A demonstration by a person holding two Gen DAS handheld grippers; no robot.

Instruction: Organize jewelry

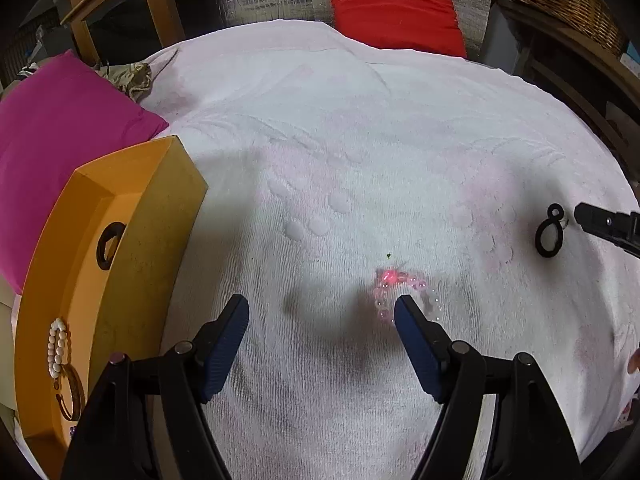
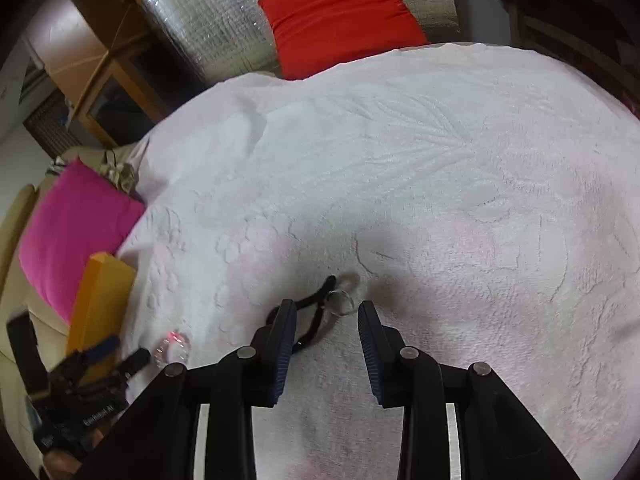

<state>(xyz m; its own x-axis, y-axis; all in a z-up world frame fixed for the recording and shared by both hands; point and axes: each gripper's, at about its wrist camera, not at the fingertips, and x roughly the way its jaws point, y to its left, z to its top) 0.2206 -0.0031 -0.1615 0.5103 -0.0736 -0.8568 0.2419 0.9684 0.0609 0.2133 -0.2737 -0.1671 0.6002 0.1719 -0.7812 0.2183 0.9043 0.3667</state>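
Note:
My left gripper hangs open over the white towel. A clear pink bead bracelet lies just past its right fingertip, lit by a red spot. Far right on the towel lies a black figure-eight loop, and the tip of my right gripper is beside it. In the right wrist view the right gripper has its jaws narrowed but apart. The black loop and a small clear ring lie just ahead of its tips, and neither pad presses on them. The bead bracelet shows at lower left.
An orange tray stands at the left and holds a white bead bracelet and a brown bangle. A magenta cushion lies behind it. A red cushion sits at the far edge and a wicker basket at the back right.

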